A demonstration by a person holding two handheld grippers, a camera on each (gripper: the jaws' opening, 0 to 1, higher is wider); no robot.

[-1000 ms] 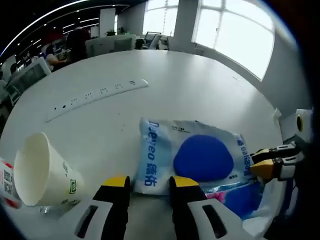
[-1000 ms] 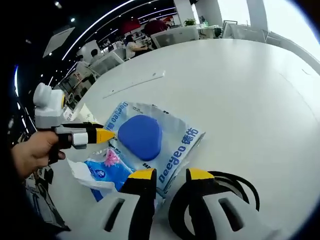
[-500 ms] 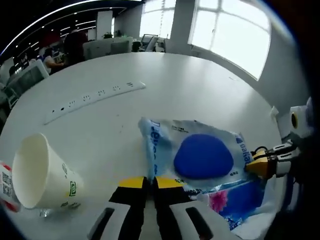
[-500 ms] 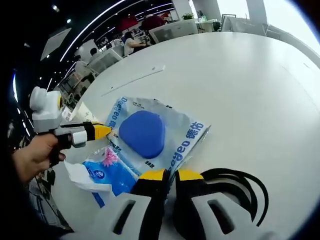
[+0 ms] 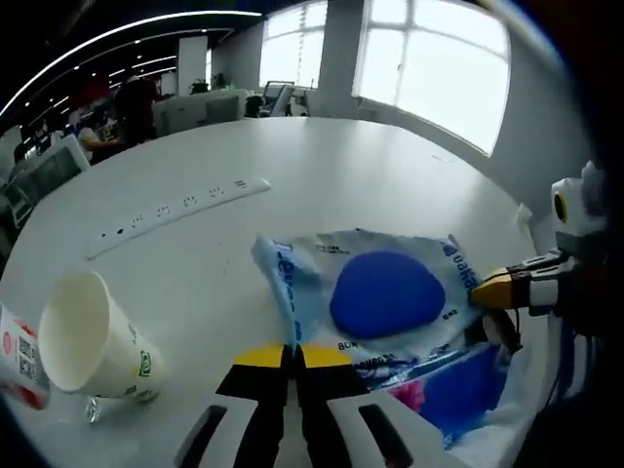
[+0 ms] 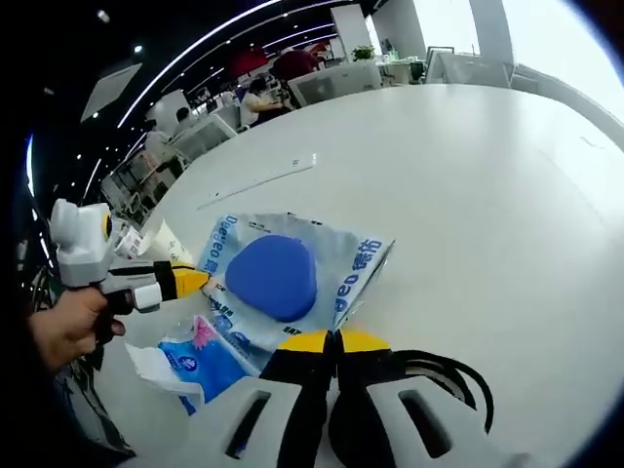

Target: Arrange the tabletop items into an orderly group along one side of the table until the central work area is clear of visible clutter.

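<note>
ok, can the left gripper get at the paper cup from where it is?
Probably yes, but not right now: the left gripper is shut on the wipes pack. The paper cup lies on its side beside it, with bare table between them.

The left gripper has its yellow-tipped jaws pinched together on the near edge of a wet-wipes pack — white-blue film with a blue oval lid. The right gripper meets the pack's far edge. A paper cup lies tipped over on the white table; a power strip lies beyond.
</note>
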